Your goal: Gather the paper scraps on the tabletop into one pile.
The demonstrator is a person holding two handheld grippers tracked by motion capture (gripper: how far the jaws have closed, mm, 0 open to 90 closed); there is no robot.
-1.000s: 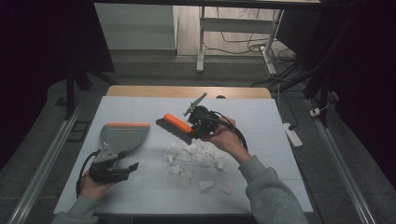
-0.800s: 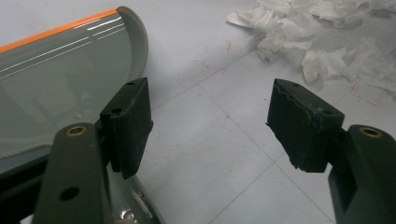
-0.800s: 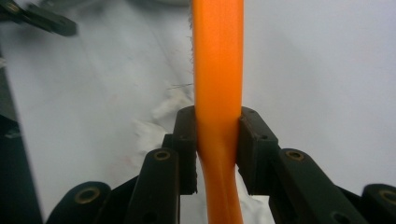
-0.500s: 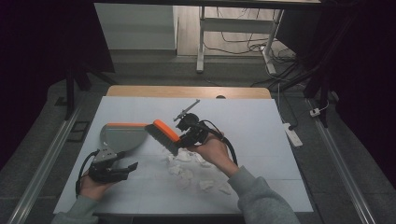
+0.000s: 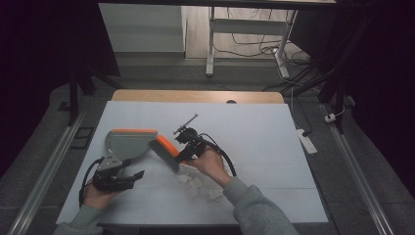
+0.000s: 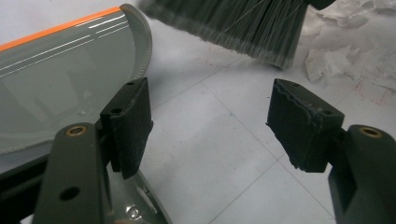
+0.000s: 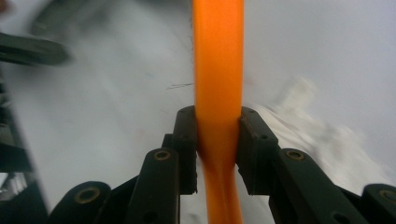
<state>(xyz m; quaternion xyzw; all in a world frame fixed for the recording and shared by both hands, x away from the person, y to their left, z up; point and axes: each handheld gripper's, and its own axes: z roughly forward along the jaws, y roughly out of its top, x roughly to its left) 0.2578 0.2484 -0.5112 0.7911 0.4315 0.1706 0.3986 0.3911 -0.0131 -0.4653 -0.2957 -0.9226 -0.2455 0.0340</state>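
A grey dustpan (image 5: pixel 128 143) with an orange edge lies on the white table at the left; in the left gripper view the dustpan (image 6: pixel 60 93) sits behind the left jaw. My left gripper (image 5: pixel 132 177) is just in front of it, open (image 6: pixel 210 121), with bare table between its pads. My right gripper (image 5: pixel 188 147) is shut on the orange handle (image 7: pixel 218 70) of a hand brush (image 5: pixel 166 149). The brush's grey bristles (image 6: pixel 243 28) hang close to the dustpan's mouth. Crumpled white paper scraps (image 5: pixel 195 183) lie under and in front of the right hand; the scraps (image 6: pixel 336 60) are right of the bristles.
A white sheet (image 5: pixel 254 127) covers the table, with a wooden strip (image 5: pixel 195 96) at the far edge. A white power strip (image 5: pixel 307 140) lies off the right side. Metal rails run along both sides on the floor.
My right gripper has carried the brush left and down, from mid-table to beside the dustpan's mouth. The left gripper and dustpan have stayed put.
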